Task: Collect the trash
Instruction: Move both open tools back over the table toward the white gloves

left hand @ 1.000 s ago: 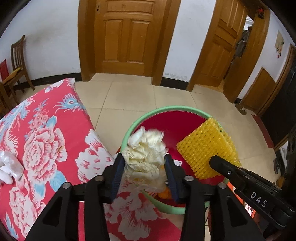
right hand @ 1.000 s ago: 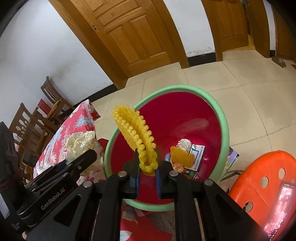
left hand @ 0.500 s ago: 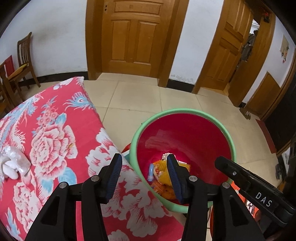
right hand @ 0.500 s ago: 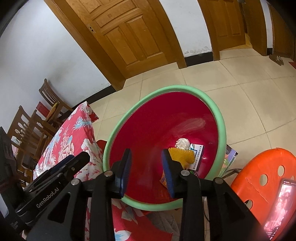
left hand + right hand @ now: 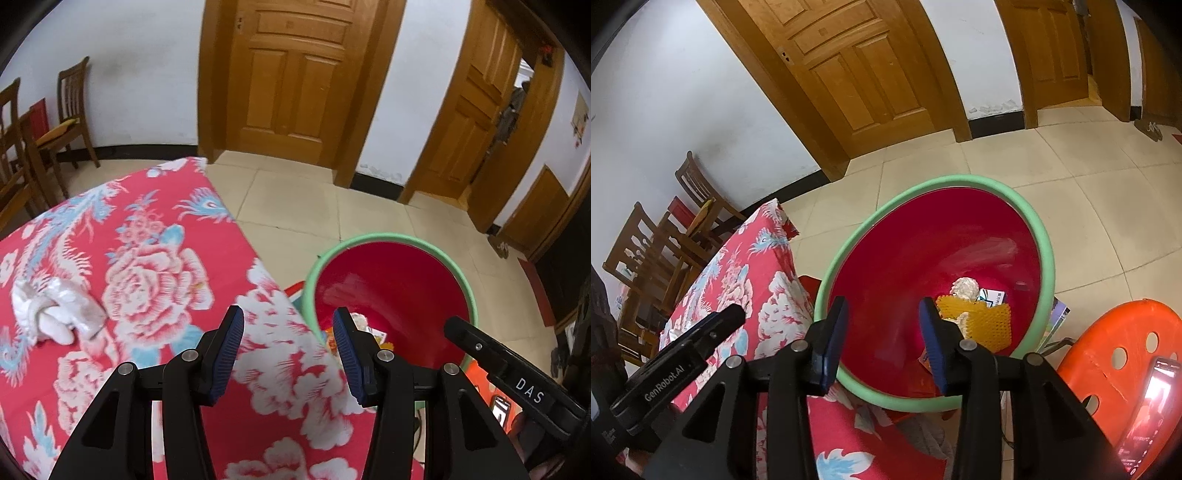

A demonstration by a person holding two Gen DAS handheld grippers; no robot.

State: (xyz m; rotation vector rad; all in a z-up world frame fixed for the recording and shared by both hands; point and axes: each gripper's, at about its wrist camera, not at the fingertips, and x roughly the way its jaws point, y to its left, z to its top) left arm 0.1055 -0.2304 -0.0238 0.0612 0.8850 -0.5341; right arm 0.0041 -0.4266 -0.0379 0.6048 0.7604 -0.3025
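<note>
A red bin with a green rim (image 5: pixel 1047 254) stands on the floor beside the table; it shows in the left wrist view as well (image 5: pixel 469 288). Inside it lie a yellow bumpy sheet (image 5: pixel 986 321), a crumpled white wad (image 5: pixel 966 288) and printed wrappers. My right gripper (image 5: pixel 882 325) hangs over the bin, its jaws opening with nothing between them. My left gripper (image 5: pixel 288 332) is open and empty above the table's edge. A crumpled white wrapper (image 5: pixel 55 310) lies on the flowered red tablecloth (image 5: pixel 147 240), to the left of the left gripper.
An orange plastic stool (image 5: pixel 1126 354) with a phone (image 5: pixel 1148 406) on it stands right of the bin. Wooden chairs (image 5: pixel 657 251) line the wall at the left. Closed wooden doors (image 5: pixel 295 77) and a tiled floor (image 5: pixel 314 206) lie beyond.
The left gripper let go of a white wad and the right one let go of the yellow sheet; both now lie in the bin. The left gripper swung left, back over the table.
</note>
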